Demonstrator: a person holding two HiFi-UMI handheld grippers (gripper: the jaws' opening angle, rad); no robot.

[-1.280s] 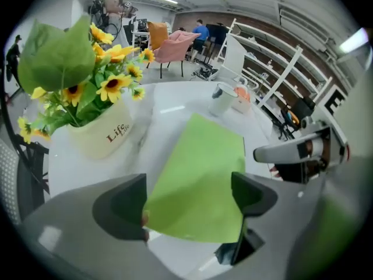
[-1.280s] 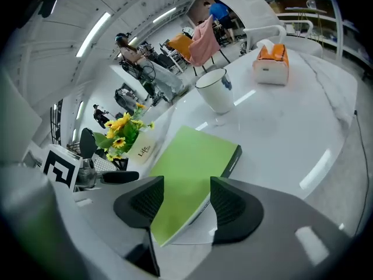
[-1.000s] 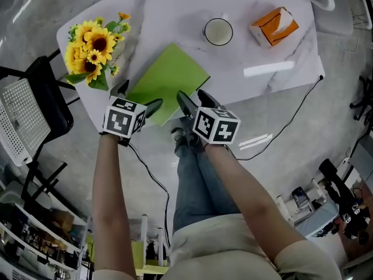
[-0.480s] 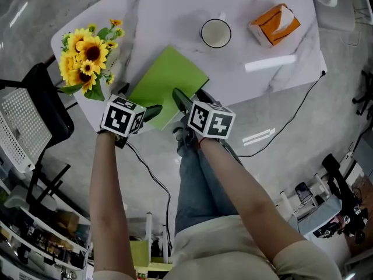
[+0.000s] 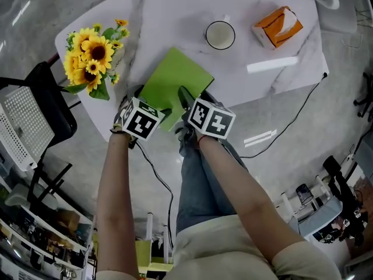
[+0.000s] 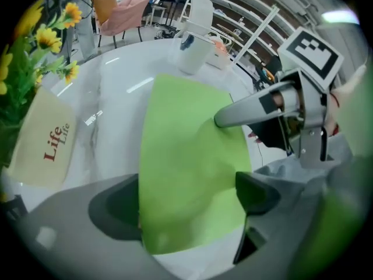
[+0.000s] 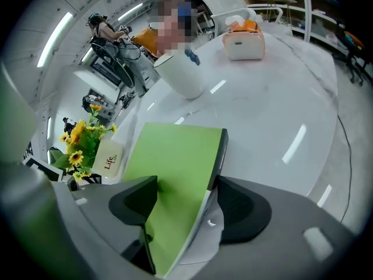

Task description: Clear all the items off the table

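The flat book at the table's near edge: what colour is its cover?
The flat book is plain lime green; the right gripper view shows it best.

Right gripper (image 7: 186,186) jaws just closing, clamped on green book (image 7: 175,153) near corner (one pad on cover, other at spine edge). Beyond, on white table (image 7: 274,109): white mug (image 7: 182,74), tissue box (image 7: 245,42), sunflowers (image 7: 78,142) left.

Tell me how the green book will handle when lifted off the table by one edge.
The green book will probably flop: its thin cover bows in the left gripper view. It looks light for its size, being slim. The smooth cover may slip on the glossy table.
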